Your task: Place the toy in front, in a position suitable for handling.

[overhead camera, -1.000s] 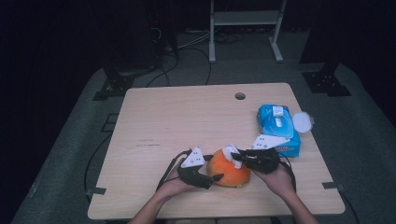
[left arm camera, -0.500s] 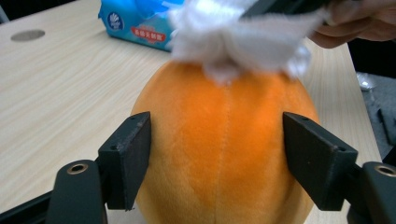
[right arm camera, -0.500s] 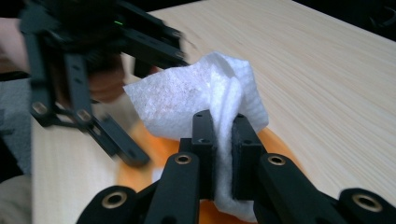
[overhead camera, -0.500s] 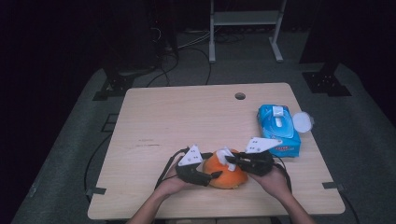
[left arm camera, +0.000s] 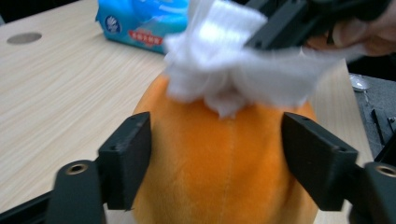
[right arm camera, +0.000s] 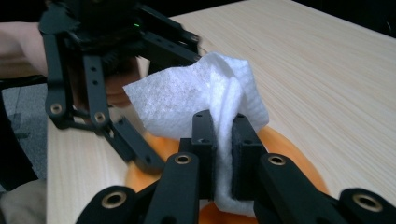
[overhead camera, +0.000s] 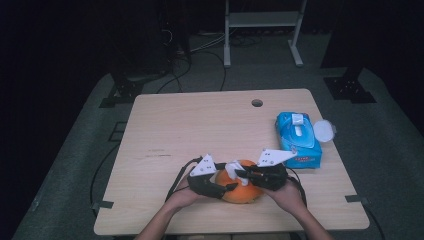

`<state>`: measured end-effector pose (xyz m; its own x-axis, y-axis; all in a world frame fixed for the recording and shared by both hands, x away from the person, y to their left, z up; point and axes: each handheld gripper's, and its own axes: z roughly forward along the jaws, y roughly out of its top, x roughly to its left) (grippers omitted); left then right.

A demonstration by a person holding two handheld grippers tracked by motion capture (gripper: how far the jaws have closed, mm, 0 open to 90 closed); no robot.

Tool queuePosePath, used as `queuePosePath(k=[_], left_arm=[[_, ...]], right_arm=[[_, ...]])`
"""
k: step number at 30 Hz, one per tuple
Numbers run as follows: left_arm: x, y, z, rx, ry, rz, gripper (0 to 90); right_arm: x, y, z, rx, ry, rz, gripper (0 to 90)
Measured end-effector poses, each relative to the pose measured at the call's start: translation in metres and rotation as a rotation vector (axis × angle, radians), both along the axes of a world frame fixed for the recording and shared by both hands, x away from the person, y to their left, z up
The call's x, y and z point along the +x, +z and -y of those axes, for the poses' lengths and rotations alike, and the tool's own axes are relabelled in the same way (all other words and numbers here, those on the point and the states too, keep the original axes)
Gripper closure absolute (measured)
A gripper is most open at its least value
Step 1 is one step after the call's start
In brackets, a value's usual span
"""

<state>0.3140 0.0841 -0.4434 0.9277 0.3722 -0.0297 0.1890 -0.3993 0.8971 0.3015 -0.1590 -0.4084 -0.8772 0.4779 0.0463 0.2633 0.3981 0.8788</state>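
An orange plush toy (overhead camera: 243, 190) rests on the table near its front edge. My left gripper (overhead camera: 227, 178) has just been closing on it from the left. In the left gripper view both black pads (left arm camera: 128, 158) press into the orange plush toy's (left arm camera: 210, 186) sides. My right gripper (overhead camera: 240, 173) comes in from the right, shut on a crumpled white wipe (overhead camera: 233, 167). In the right gripper view the white wipe (right arm camera: 196, 98) is pinched between the right gripper's (right arm camera: 223, 149) pads and lies on top of the orange plush toy (right arm camera: 289, 158).
A blue pack of wet wipes (overhead camera: 298, 140) lies at the table's right edge with its round lid (overhead camera: 324, 131) flipped open. A cable hole (overhead camera: 257, 103) sits near the far edge of the wooden table (overhead camera: 200, 125). Dark floor and stands surround it.
The left gripper's jaws have closed in against the sides of the toy. The right gripper with the wipe has shifted slightly left over the toy's top.
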Motion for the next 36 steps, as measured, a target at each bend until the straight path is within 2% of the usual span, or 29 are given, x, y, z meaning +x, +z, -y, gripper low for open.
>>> queuePosePath(k=[3,8,9,11,13,16,18,25,27,29,31,36], left_arm=[[0.004,0.0,-0.005,-0.001,0.029,-0.043,28.8],[0.005,0.0,-0.008,-0.007,0.024,-0.05,29.1],[0.005,0.001,-0.006,-0.008,0.019,-0.036,26.9],[0.002,0.006,-0.003,-0.035,-0.001,0.004,19.2],[-0.001,0.009,0.001,-0.071,-0.024,0.023,16.7],[-0.004,0.007,0.004,-0.008,-0.029,0.047,22.3],[-0.001,0.004,0.001,-0.017,-0.007,0.004,26.1],[0.004,0.0,-0.006,-0.006,0.028,-0.027,30.6],[0.007,-0.001,-0.01,-0.013,0.037,-0.04,30.7],[0.009,-0.002,-0.013,-0.02,0.045,-0.055,30.7],[0.009,-0.003,-0.013,-0.013,0.048,-0.051,30.8],[0.011,-0.004,-0.018,-0.023,0.06,-0.069,30.8]], right_arm=[[0.007,-0.003,0.017,0.008,-0.039,-0.02,81.6],[0.01,-0.005,0.033,0.032,-0.089,-0.041,81.5],[0.009,-0.005,0.032,0.038,-0.089,-0.042,81.5],[0.007,-0.005,0.024,0.035,-0.074,-0.031,81.6],[0.003,-0.004,0.013,0.037,-0.047,-0.015,81.5],[-0.002,0.0,-0.001,0.022,-0.01,0.014,81.5],[-0.002,0.001,-0.001,0.003,-0.017,0.021,81.5],[0.007,-0.007,0.031,0.001,-0.094,-0.005,81.6],[0.008,-0.011,0.038,-0.001,-0.11,-0.029,81.6],[0.007,-0.012,0.038,0.006,-0.106,-0.035,81.5],[0.005,-0.01,0.034,0.009,-0.096,-0.025,81.5],[-0.005,-0.002,0.021,0.032,-0.02,0.0,81.4]])
